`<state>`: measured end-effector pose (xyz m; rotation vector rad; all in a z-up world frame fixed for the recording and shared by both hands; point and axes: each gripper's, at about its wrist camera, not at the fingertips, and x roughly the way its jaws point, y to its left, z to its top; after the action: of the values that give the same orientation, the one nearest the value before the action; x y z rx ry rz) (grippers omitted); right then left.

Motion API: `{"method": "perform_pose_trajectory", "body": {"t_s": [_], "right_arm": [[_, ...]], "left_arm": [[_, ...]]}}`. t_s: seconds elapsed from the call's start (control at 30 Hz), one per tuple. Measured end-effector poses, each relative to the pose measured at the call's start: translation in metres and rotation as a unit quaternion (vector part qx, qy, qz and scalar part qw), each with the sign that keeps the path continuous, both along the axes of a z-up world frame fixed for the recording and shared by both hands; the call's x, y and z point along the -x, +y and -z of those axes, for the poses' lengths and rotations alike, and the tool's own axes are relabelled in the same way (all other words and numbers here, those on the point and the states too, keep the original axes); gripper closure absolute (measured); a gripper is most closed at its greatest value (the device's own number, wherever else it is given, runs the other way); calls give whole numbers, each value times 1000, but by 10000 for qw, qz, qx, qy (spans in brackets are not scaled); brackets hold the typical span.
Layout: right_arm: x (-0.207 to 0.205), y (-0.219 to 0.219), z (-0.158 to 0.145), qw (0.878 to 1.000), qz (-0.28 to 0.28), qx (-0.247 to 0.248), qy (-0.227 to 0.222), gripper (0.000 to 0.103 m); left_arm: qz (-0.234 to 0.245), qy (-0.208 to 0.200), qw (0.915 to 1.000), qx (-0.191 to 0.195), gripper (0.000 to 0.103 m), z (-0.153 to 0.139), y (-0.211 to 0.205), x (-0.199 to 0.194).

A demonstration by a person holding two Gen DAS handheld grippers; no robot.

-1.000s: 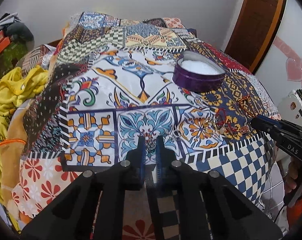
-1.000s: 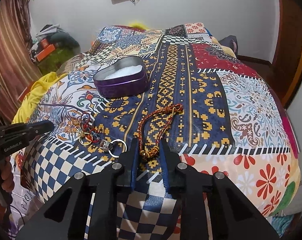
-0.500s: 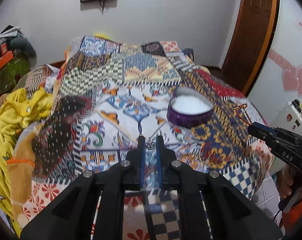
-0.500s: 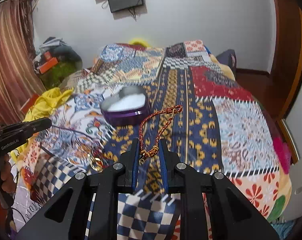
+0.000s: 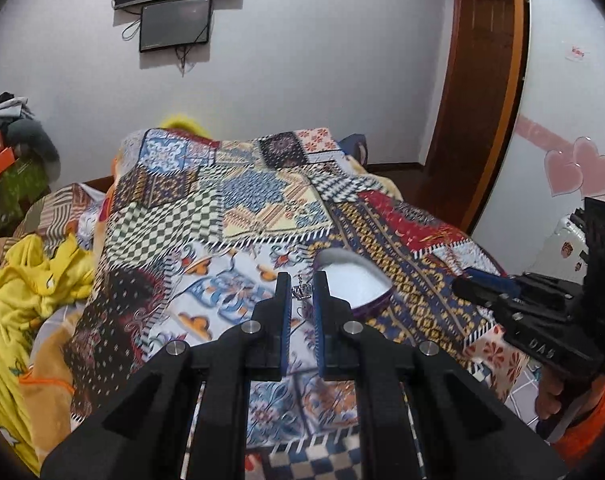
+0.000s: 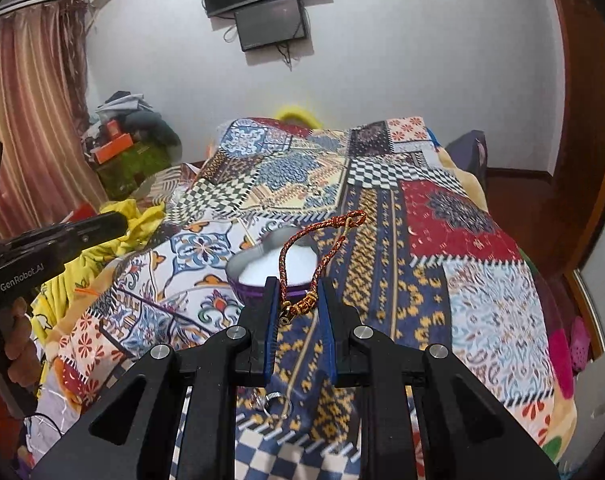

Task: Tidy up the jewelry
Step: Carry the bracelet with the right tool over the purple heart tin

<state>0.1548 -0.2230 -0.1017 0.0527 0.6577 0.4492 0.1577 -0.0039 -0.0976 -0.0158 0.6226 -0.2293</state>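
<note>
My left gripper (image 5: 301,291) is shut on a small silver crown pendant (image 5: 302,292) and holds it in the air above the bed. My right gripper (image 6: 298,305) is shut on a red-and-gold braided bracelet (image 6: 322,236) whose loop sticks up over the purple heart-shaped box (image 6: 270,268). The box has a white lining and stands open on the patchwork bedspread; it also shows in the left wrist view (image 5: 352,286), just right of my left fingertips. Silver rings (image 6: 276,400) lie on the bedspread below my right gripper.
The patchwork bedspread (image 5: 230,208) covers the whole bed. Yellow cloth (image 5: 26,280) is heaped at the left. The right gripper (image 5: 542,320) shows at the right edge of the left view. A wooden door (image 5: 478,100) stands at the back right.
Both grippers have risen from the bedspread with their jewelry and moved toward the purple box. The views now tilt up to the wall and the screens.
</note>
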Motion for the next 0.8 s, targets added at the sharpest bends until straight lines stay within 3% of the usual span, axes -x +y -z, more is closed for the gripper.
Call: {"method": "perform_pose_trajectory", "body": {"t_s": [0.3, 0.8], "right_arm": [[-21, 23, 5, 9995, -318, 14, 25, 86], [-63, 37, 19, 9975, -589, 205, 320, 86]], "left_arm": [[159, 47, 9998, 55, 94, 2, -11, -26], [550, 667, 9955, 390, 94, 33, -19, -73]]}}
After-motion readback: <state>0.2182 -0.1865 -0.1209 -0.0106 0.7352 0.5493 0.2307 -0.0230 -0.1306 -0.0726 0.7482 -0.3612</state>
